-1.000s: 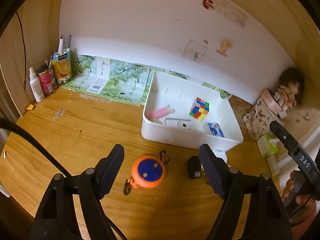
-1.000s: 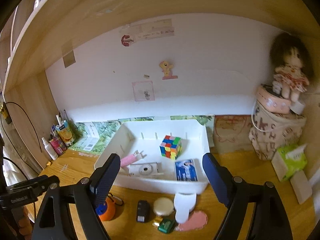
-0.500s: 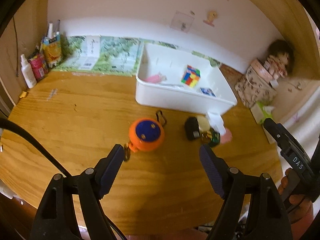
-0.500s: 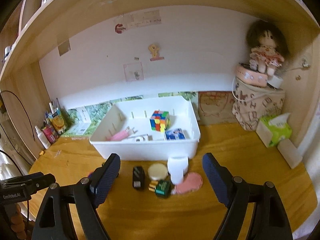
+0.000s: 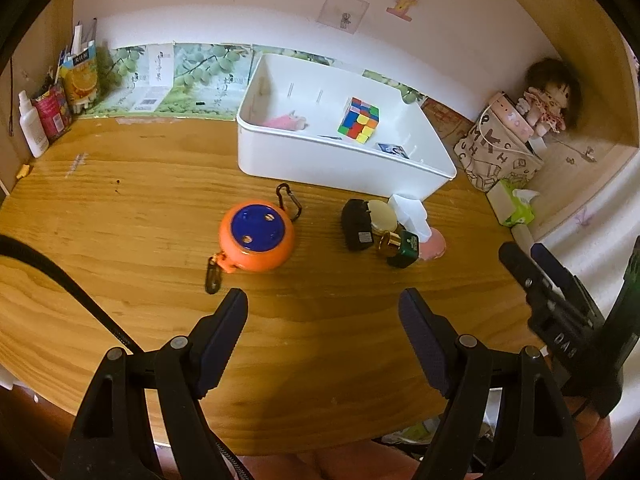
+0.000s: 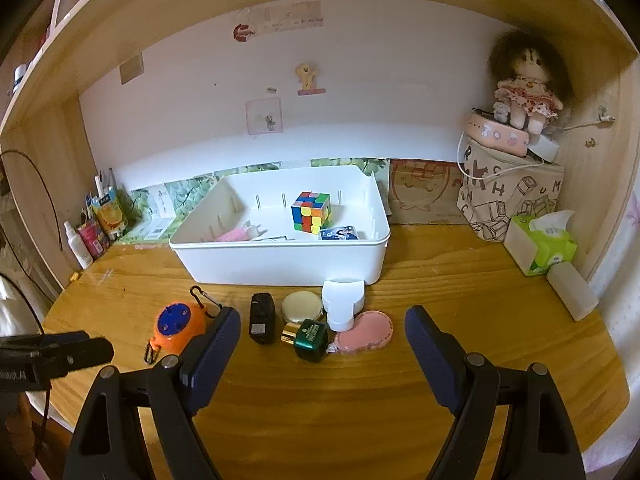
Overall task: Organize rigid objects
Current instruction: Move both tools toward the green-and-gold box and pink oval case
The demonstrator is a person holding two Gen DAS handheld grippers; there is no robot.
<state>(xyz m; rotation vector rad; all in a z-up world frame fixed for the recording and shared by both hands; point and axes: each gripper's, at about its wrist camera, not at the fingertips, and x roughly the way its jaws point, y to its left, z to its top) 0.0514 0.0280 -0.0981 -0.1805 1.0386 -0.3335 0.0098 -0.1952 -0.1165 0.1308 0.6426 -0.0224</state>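
A cluster of small items sits on the wooden desk (image 6: 360, 420) just before the white bin (image 6: 280, 264): an orange round reel (image 5: 256, 236), black adapter (image 6: 262, 318), gold compact (image 6: 302, 307), green bottle (image 6: 311, 334), white cup (image 6: 342, 302) and pink pouch (image 6: 366, 330). The bin holds a puzzle cube (image 6: 311, 211), a pink item and a card. My left gripper (image 5: 322, 316) and right gripper (image 6: 322, 330) hover wide open, holding nothing.

left claw (image 5: 322, 314) open, right claw (image 6: 322, 330) open, empty
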